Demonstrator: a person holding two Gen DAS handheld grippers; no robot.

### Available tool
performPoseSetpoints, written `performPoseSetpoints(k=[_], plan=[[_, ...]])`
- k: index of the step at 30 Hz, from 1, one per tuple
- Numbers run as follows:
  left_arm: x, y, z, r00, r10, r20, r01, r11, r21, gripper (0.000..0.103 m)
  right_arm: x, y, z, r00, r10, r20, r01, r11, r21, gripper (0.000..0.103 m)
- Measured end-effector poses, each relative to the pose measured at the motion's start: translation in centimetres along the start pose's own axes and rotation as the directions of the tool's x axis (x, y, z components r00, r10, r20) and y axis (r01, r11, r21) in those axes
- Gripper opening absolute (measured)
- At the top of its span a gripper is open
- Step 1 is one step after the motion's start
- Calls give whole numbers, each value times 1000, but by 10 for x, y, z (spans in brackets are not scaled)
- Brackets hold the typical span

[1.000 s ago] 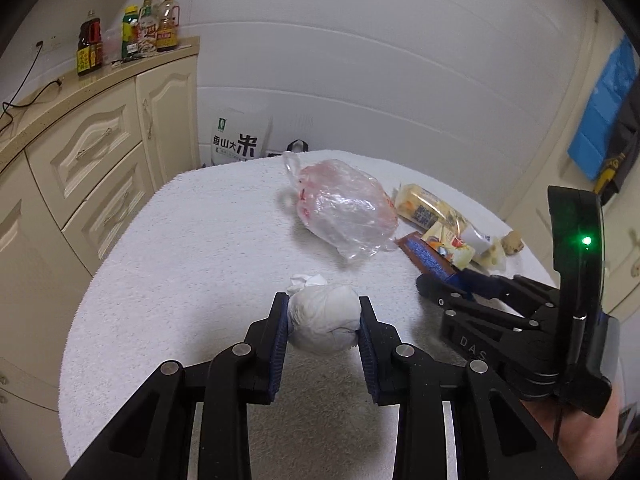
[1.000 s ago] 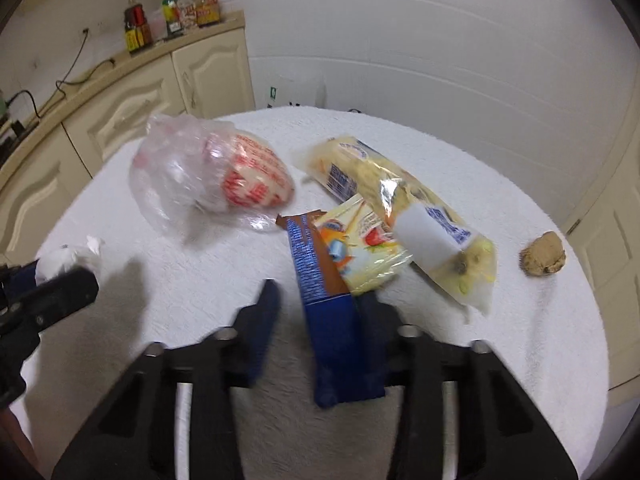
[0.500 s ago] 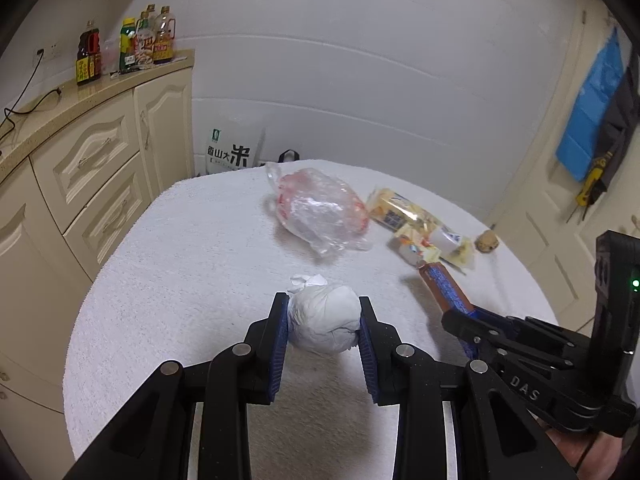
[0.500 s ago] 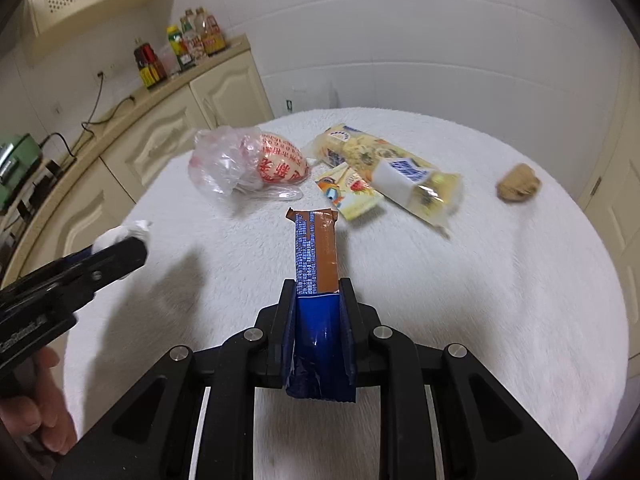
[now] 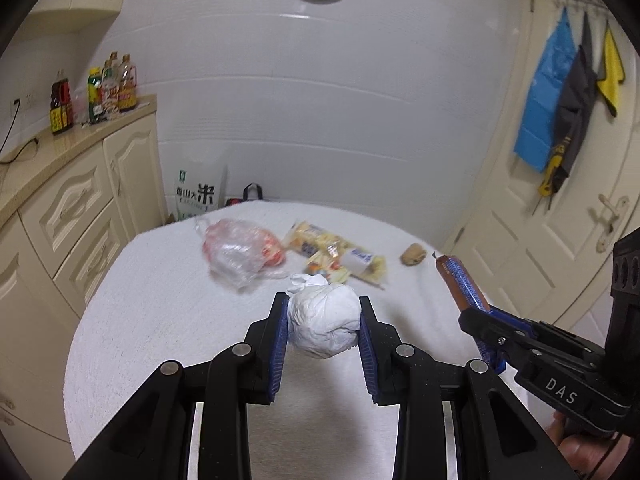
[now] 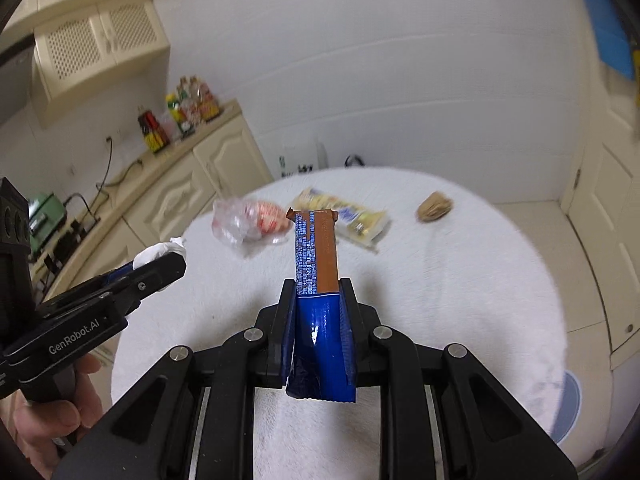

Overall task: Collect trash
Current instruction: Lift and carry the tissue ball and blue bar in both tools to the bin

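My left gripper (image 5: pixel 323 312) is shut on a crumpled white paper ball (image 5: pixel 324 322) and holds it above the round white table (image 5: pixel 160 320). My right gripper (image 6: pixel 317 300) is shut on a blue and brown snack wrapper (image 6: pixel 316 264), also lifted above the table; the wrapper shows in the left wrist view (image 5: pixel 460 284) too. On the far side of the table lie a clear plastic bag with red print (image 5: pixel 240 254), yellow snack wrappers (image 5: pixel 340 258) and a small brown crumpled lump (image 5: pixel 412 254).
Cream cabinets (image 5: pixel 60 208) with bottles (image 5: pixel 112 88) on the counter stand at the left. A rice bag (image 5: pixel 196 196) sits on the floor behind the table. A white door (image 5: pixel 560 220) with hanging cloths (image 5: pixel 560 92) is at the right.
My right gripper closed on the blue and brown wrapper and lifted it off the table. Both grippers have risen and drawn back, each with its piece of trash.
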State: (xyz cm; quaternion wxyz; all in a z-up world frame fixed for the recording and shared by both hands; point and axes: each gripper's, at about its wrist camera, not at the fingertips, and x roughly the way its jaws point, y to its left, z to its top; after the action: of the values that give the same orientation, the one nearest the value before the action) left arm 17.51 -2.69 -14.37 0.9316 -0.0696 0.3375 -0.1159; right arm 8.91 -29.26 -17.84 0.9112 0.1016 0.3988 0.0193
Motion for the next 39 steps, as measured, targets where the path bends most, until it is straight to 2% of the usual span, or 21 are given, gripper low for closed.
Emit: performPoseSetpoints(k=[6,9,16,22,30,39], plan=[[-26,-39,6,998,-44,45,41,998,47,29,-46,-19,7,996,-34,82,32,999,22,19],[-37,-61,8,995,-60,85,51,993,107,29,-69,-32,8,991,-60,120,56,998,40,19],[-47,-115,8,985,-141,101,120,976,184,29,-115,-71,6,973,-140,186,122,987,107,19],[-39,-157,8,974,-205,97,177,955,239,29,-152,-109,3,952,-210,223,174,970,169,19],[12,-219,15,956,-293,31,268,910,314,29,-194,-166,-12,917,-326,231,261,927,269,19],[85,-276,23,923,-371,-103,381,846,372,29,-218,-238,-42,887,-432,166,345,856,386,19]])
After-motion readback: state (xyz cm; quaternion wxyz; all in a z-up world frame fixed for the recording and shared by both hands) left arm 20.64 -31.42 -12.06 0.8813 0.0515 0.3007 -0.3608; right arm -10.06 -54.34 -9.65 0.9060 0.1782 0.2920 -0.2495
